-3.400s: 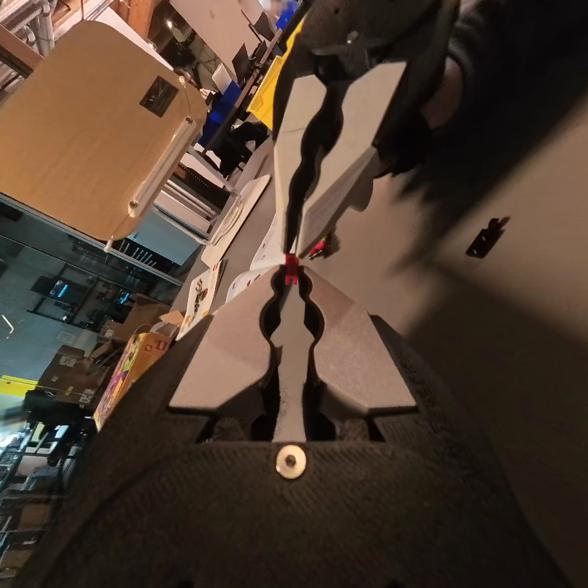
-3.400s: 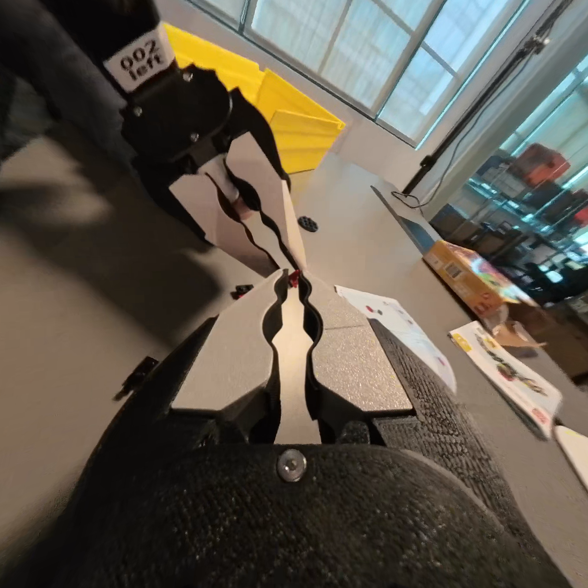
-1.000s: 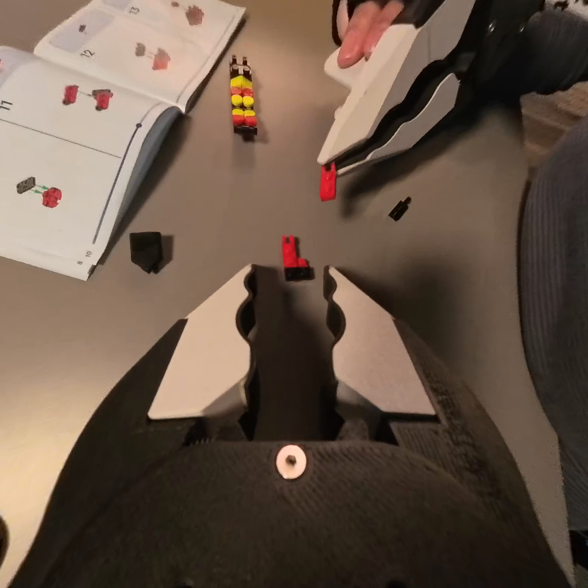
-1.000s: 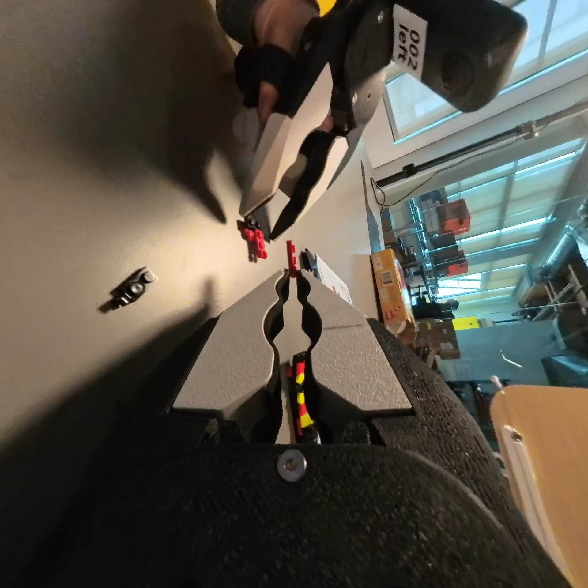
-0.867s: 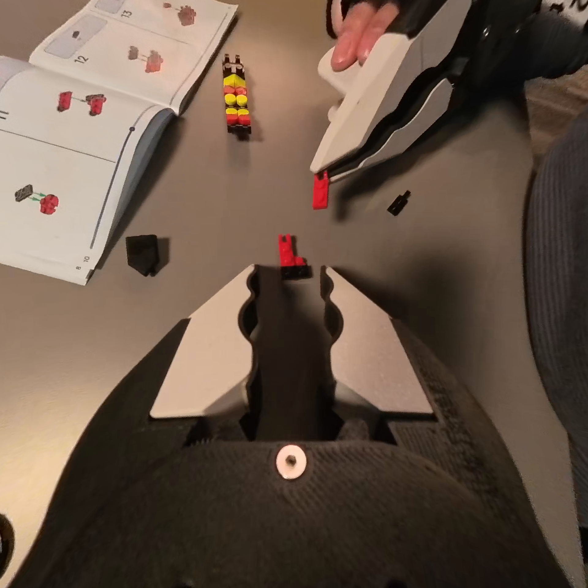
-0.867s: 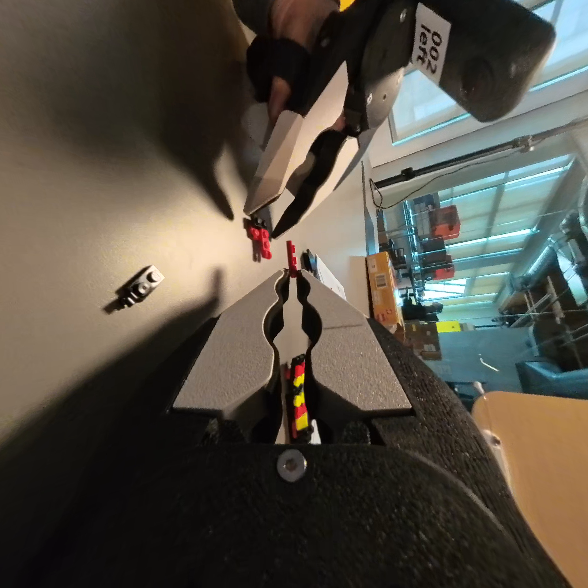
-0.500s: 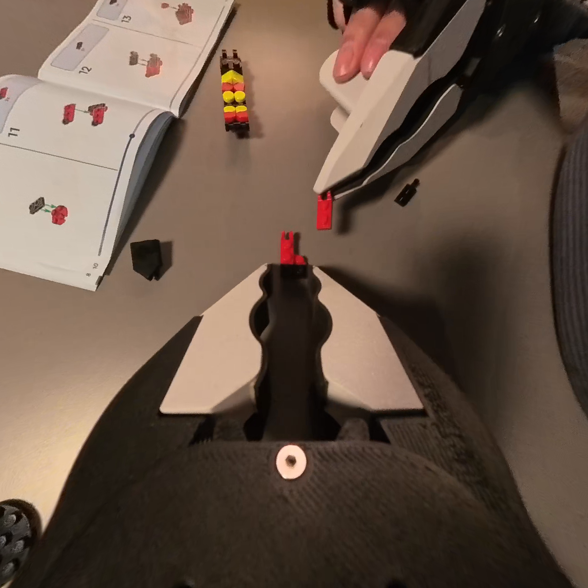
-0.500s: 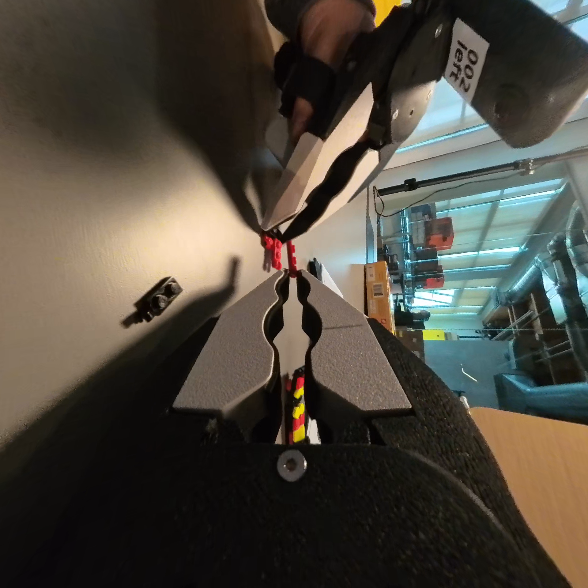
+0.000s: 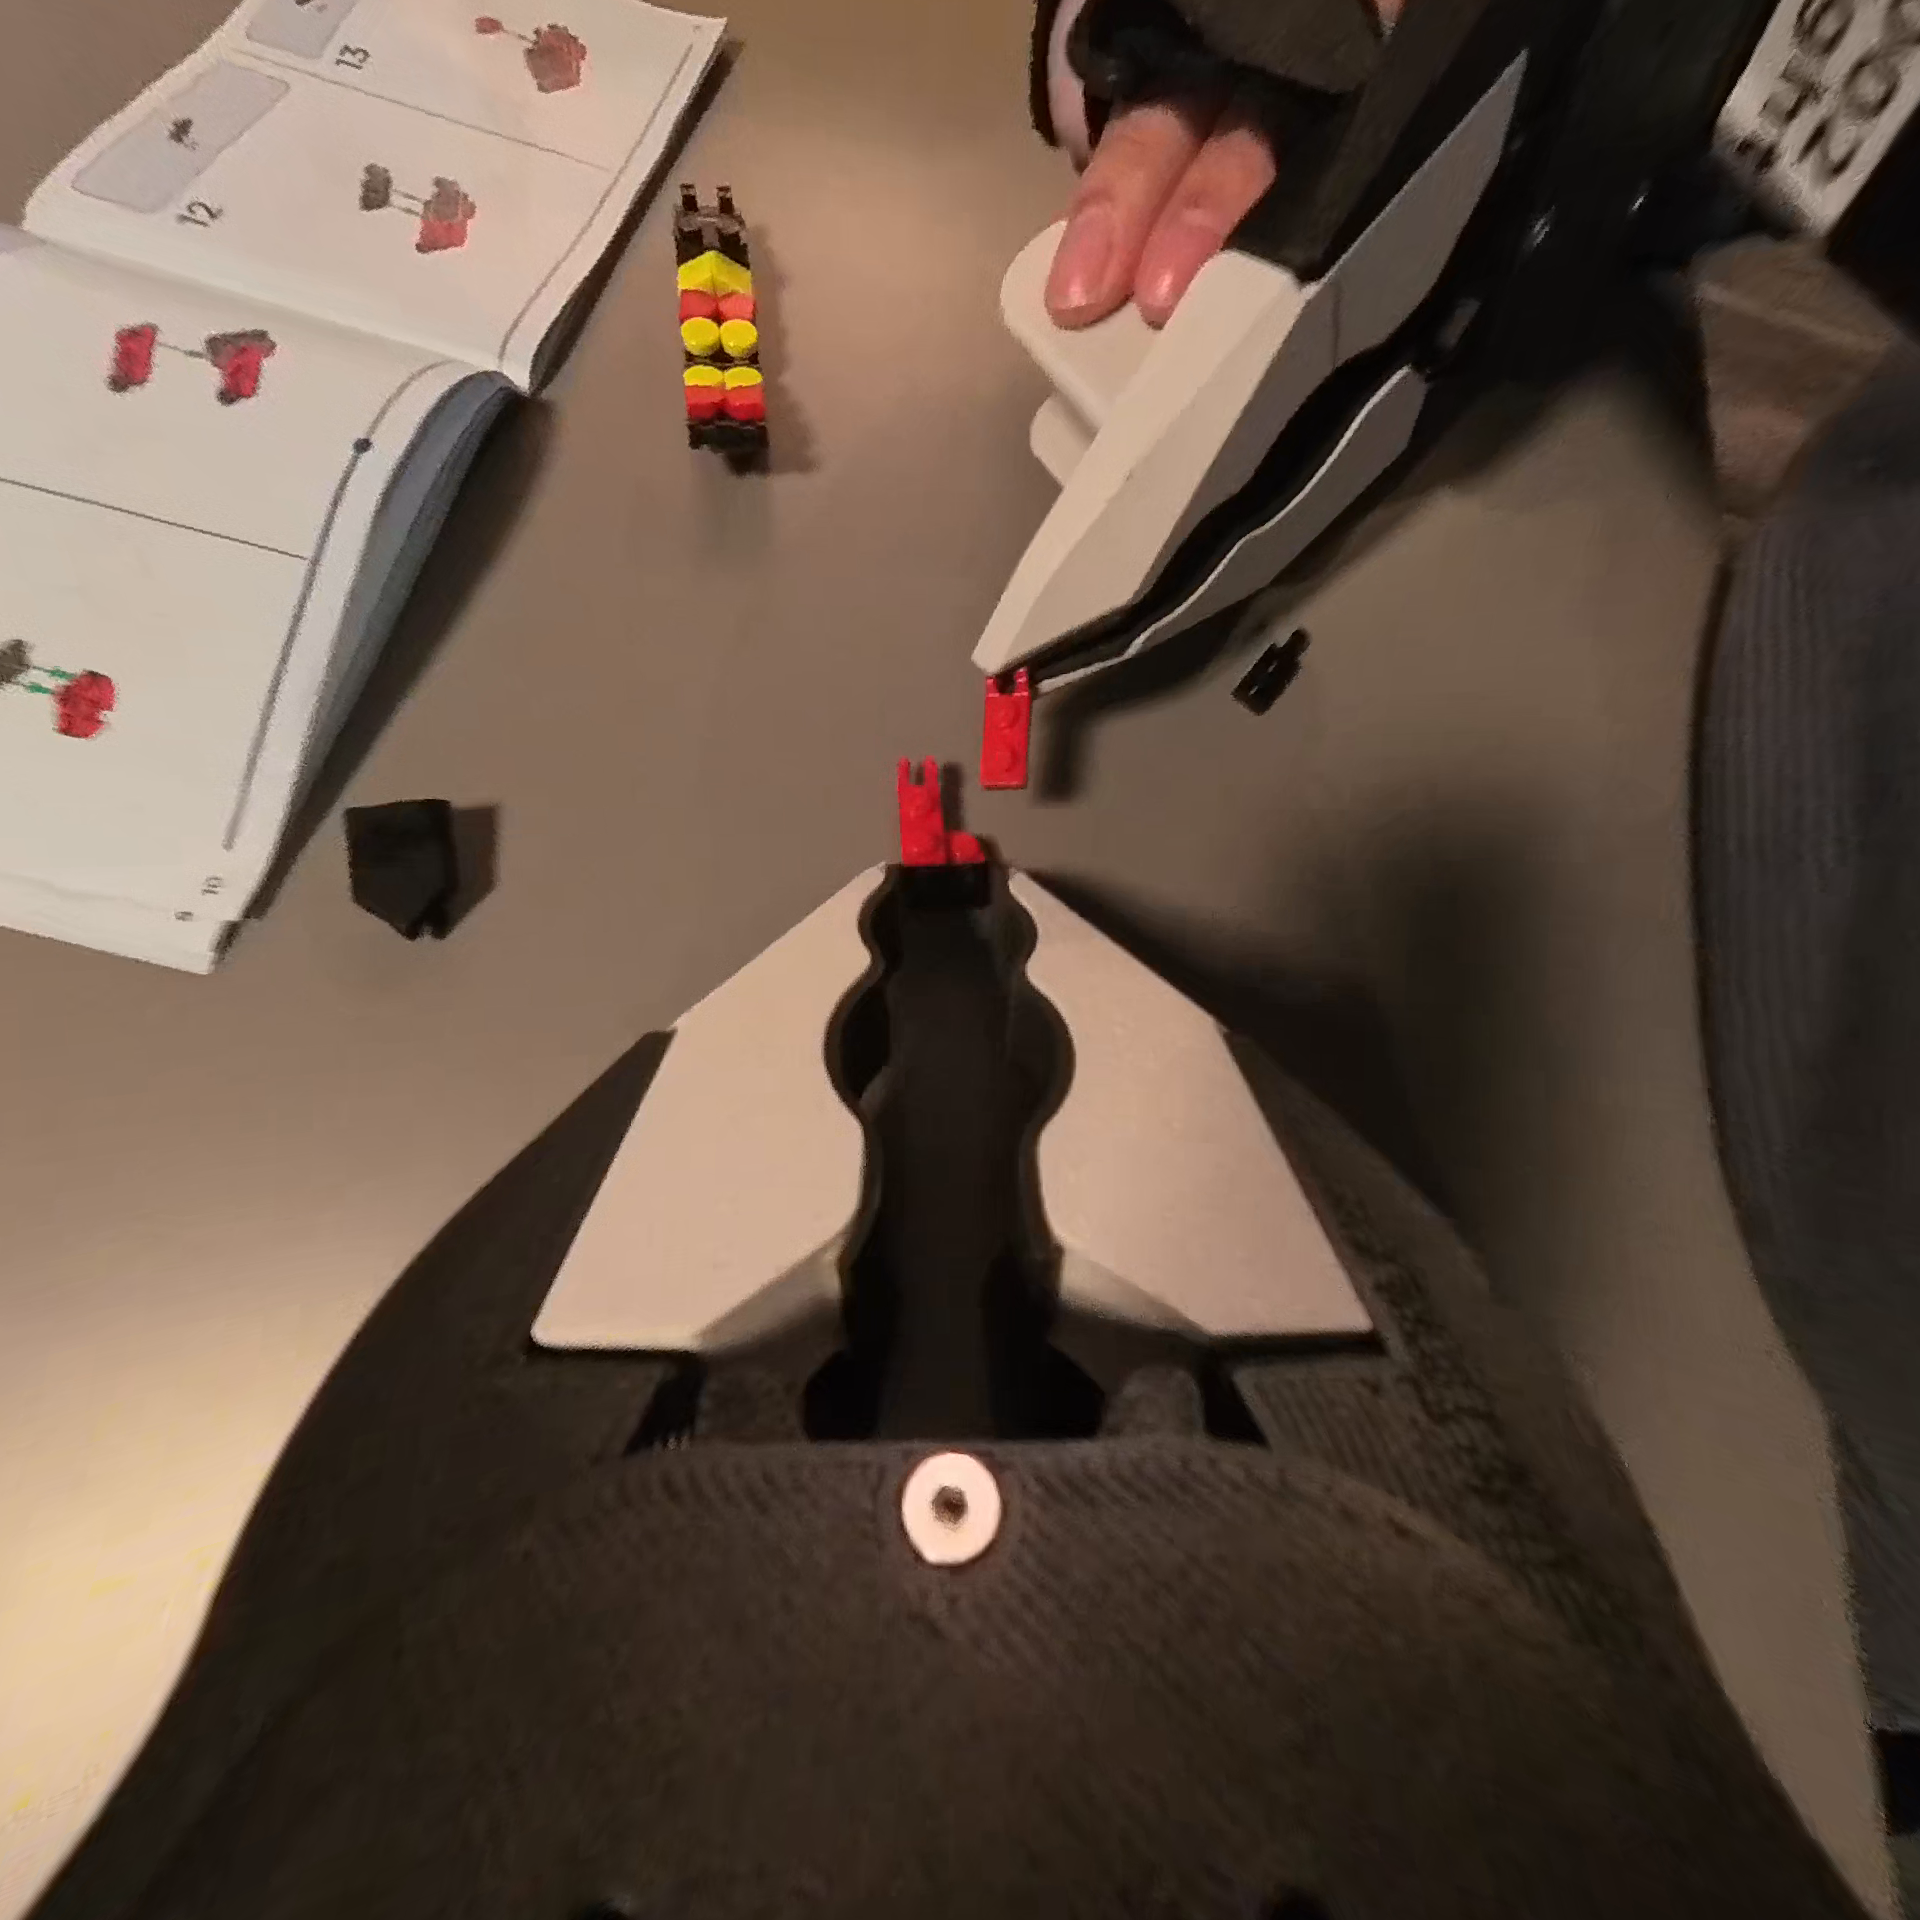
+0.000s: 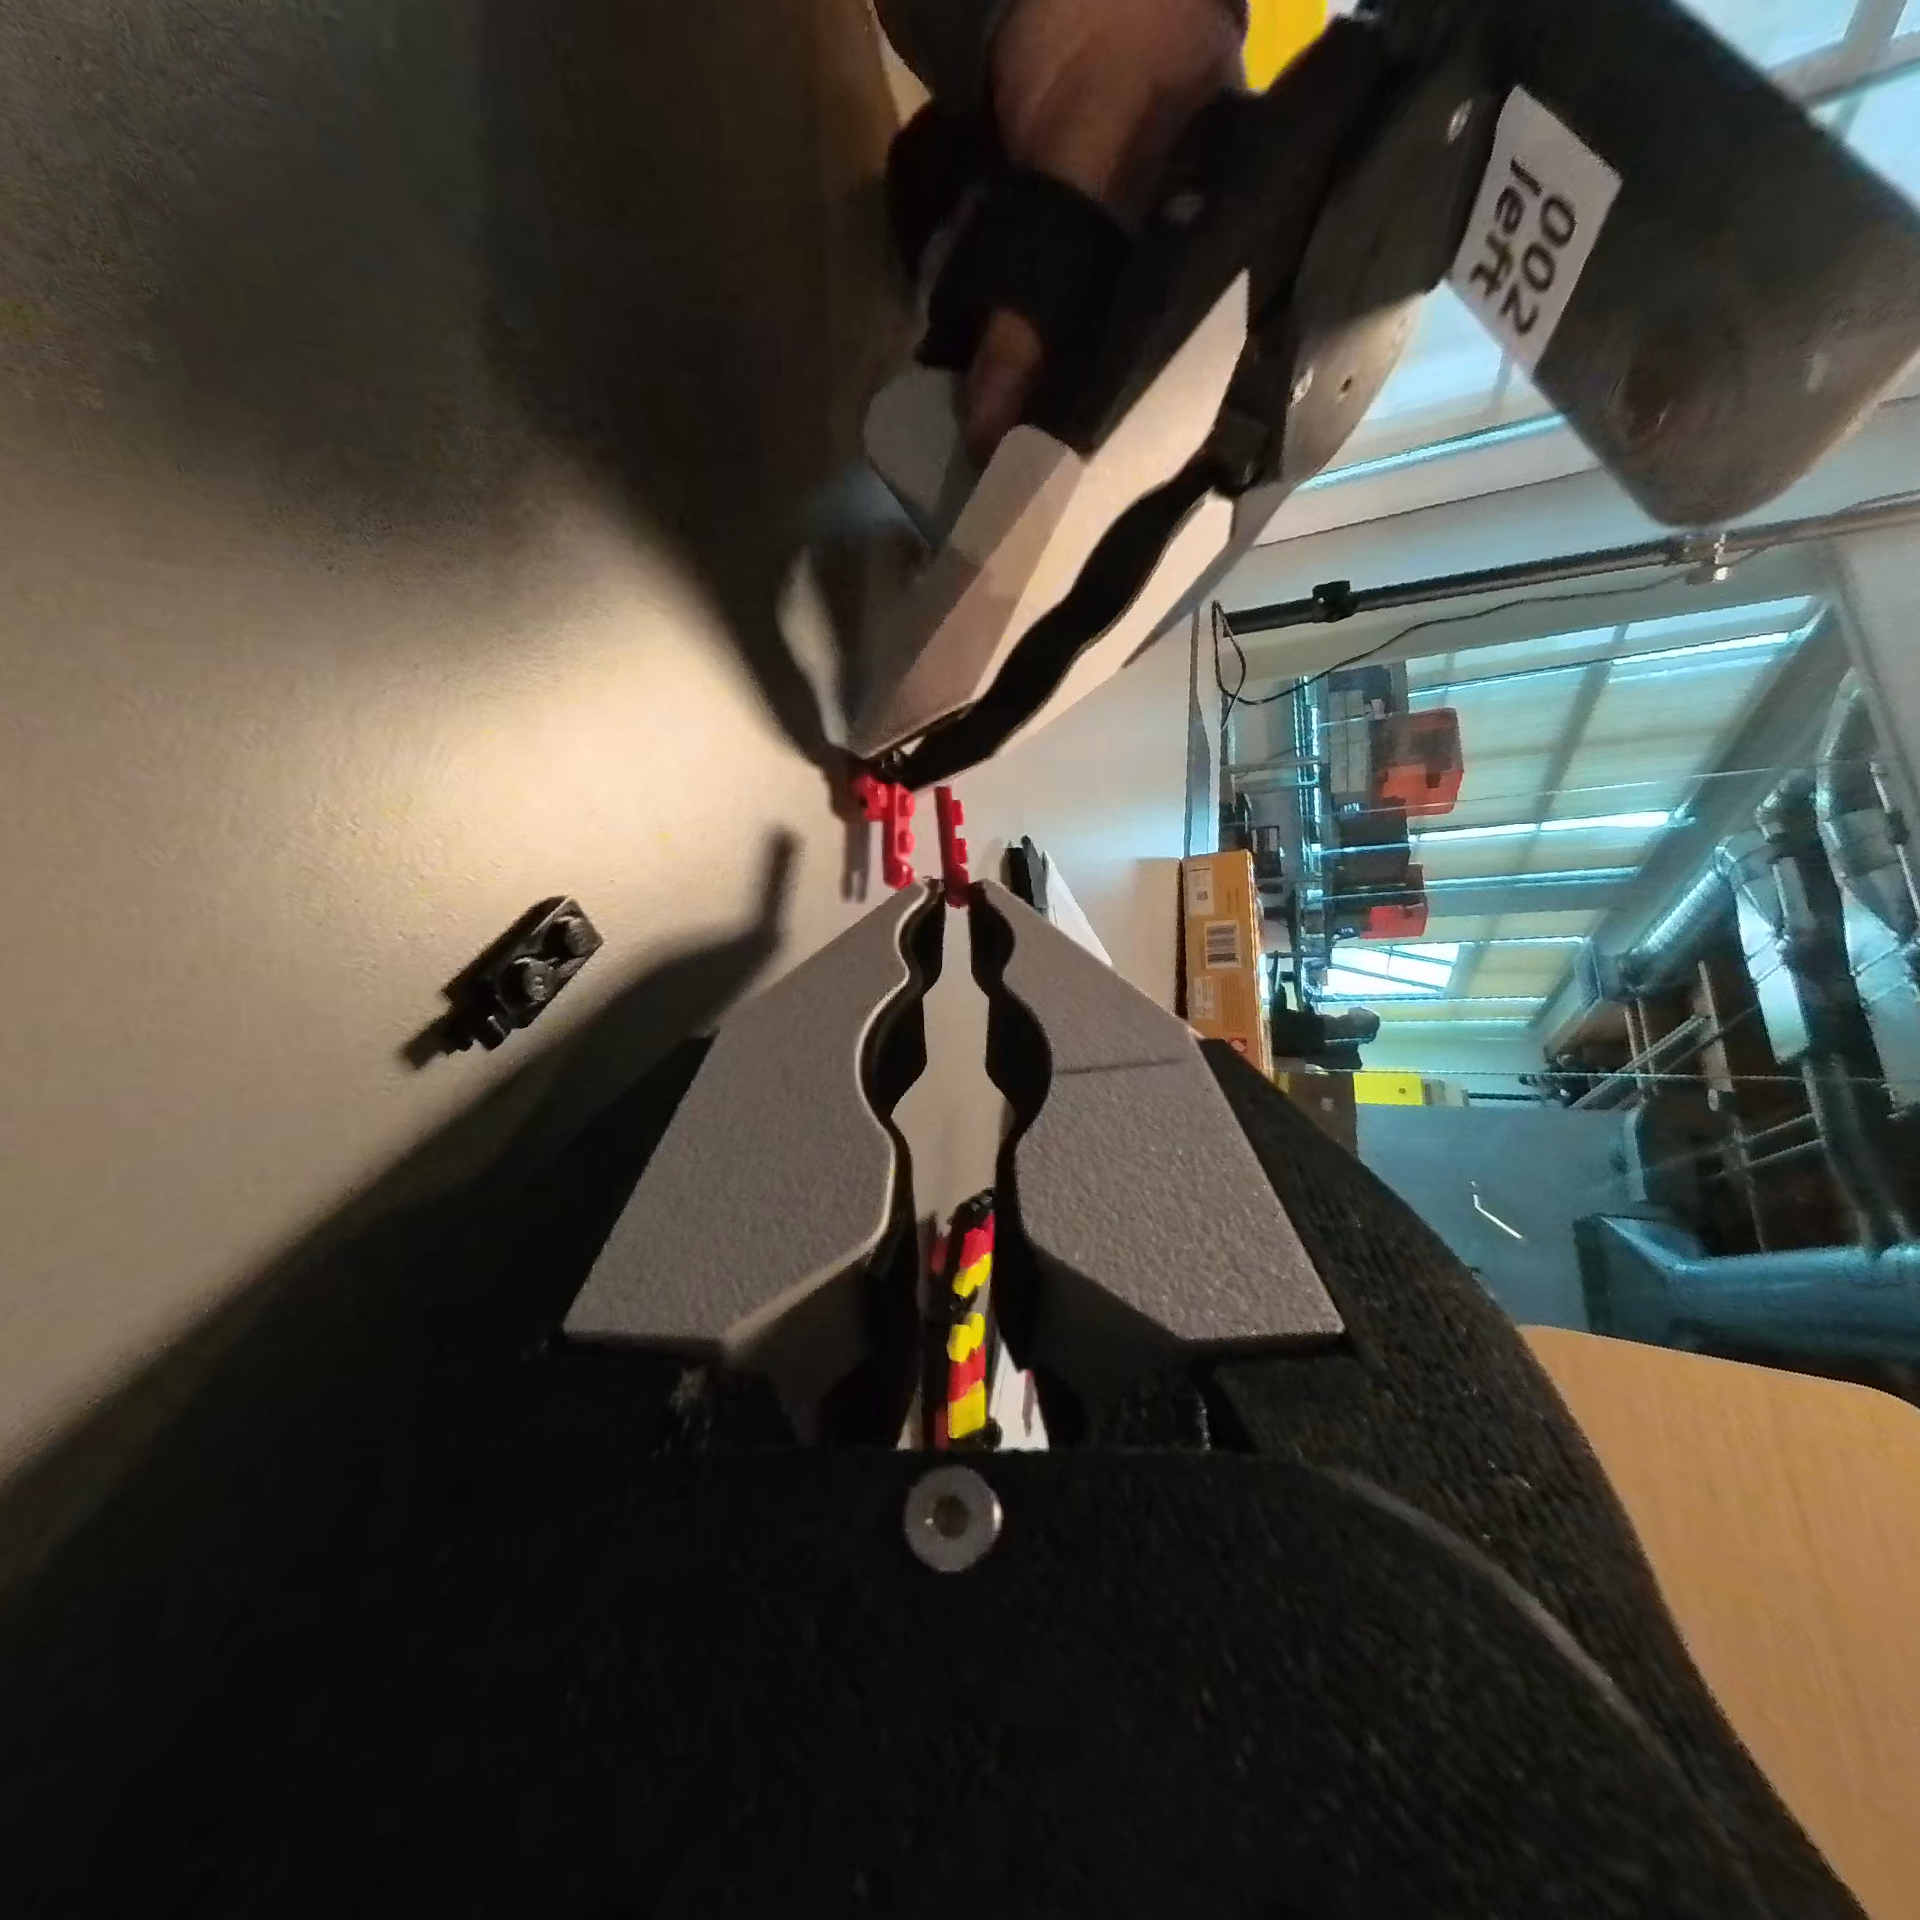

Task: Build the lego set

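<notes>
Left wrist view
Left gripper (image 9: 943,878): clenched on a red-and-black lego piece (image 9: 928,821) at its tips.
Right gripper (image 9: 1013,665): at 1 o'clock, pinching a red clip plate (image 9: 1006,742); the two red parts sit just apart.
Striped lego build (image 9: 719,332): 11 o'clock, on the table (image 9: 623,675), beside the open instruction booklet (image 9: 260,343).
Black brick (image 9: 400,864): 9 o'clock.

Right wrist view
Right gripper (image 10: 948,891): tips closed on the red clip plate (image 10: 948,842).
Left gripper (image 10: 883,764): 12 o'clock, seemingly closed on the red-and-black lego piece (image 10: 883,821); blurred.
Black plate (image 10: 525,977): 9 o'clock.

Red plate (image 10: 951,844) pinched in right tongs (image 10: 948,896)
</notes>
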Tool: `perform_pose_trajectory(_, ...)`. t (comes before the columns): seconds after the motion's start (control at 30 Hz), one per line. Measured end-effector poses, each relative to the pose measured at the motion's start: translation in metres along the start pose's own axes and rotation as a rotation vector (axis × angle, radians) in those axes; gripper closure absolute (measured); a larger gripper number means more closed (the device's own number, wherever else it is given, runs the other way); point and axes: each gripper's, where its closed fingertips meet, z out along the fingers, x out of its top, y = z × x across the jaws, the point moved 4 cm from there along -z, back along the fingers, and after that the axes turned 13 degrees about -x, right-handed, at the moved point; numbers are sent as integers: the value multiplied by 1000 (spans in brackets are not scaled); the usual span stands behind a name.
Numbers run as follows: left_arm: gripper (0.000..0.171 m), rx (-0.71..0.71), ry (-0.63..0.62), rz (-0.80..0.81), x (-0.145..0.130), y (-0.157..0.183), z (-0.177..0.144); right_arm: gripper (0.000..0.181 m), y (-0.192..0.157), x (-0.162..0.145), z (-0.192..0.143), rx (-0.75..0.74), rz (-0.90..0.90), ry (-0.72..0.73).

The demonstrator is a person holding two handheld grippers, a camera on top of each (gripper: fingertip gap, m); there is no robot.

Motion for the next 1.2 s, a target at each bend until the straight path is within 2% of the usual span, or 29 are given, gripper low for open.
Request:
perform_pose_trajectory(0.2, 156, -138, 131, -231, 6, 2, -1, 179, -4, -1, -1, 31, 2, 3)
perform_pose_trajectory(0.37, 155, -208, 171, -339, 6, 2, -1, 179, -6, -2, -1, 70, 55, -2)
perform_pose_trajectory(1.2, 155, -229, 152, -362, 6, 6, 3, 174, -13, 9, 7, 92, 38, 3)
